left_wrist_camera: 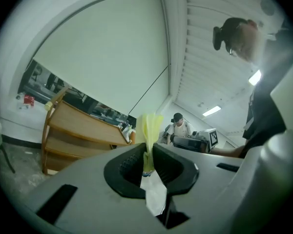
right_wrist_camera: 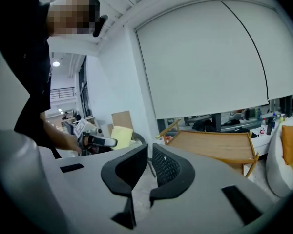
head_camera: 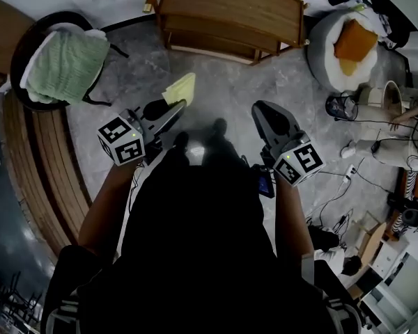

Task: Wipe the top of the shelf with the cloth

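One cloth (head_camera: 181, 88) clamped in left gripper (head_camera: 177, 107), right gripper (head_camera: 264, 111) closed empty, above grey floor (head_camera: 226, 82) before shelf (head_camera: 230, 5).

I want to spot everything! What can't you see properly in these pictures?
Head view: the person's body hides the floor beneath.
Left gripper view: the jaws swallow the cloth's lower part.
Right gripper view: the edge cuts off the beanbag; the bottles are too small.

Grey marbled floor (head_camera: 223, 89); curved wooden bench (head_camera: 35, 172); white beanbag (head_camera: 325, 30).
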The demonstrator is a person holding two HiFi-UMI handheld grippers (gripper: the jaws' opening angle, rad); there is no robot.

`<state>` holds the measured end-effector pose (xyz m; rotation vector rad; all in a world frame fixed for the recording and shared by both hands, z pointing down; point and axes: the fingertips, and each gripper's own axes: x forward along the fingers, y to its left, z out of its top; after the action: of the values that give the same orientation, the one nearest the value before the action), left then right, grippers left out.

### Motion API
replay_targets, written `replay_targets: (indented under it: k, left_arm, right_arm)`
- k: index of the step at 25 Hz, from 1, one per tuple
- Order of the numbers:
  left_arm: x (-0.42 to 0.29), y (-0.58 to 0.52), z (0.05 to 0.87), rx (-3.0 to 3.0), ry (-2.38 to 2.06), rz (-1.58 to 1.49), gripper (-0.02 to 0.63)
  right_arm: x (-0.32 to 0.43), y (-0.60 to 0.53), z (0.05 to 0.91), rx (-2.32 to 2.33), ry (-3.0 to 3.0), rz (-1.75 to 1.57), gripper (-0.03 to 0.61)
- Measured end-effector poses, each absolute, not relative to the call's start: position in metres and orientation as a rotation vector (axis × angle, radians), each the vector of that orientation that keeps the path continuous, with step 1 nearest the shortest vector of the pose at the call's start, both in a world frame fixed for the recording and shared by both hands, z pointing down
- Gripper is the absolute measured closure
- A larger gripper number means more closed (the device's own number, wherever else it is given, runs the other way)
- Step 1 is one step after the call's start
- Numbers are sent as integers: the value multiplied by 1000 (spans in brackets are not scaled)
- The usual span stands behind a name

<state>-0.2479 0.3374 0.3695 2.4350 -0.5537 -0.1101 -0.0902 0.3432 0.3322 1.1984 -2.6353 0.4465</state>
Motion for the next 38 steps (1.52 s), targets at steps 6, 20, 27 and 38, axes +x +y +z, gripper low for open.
replay_targets:
  k: [6,20,27,38]
  left_arm:
    - [-202,297,381,2440,-525,-42,578]
    - [-76,152,331,2448,-696,31,578]
    - [-53,116,334,2434,-698,75,578]
    - [-49,16,360,2374,-632,40,578]
  right_arm:
    - [-66,295,348,1126,-2648,409,537]
    - [78,152,318,1121,-2756,441,537]
    - [107,120,335,1124,-2754,511,537]
    - [97,23,343,1115,-2684,504,537]
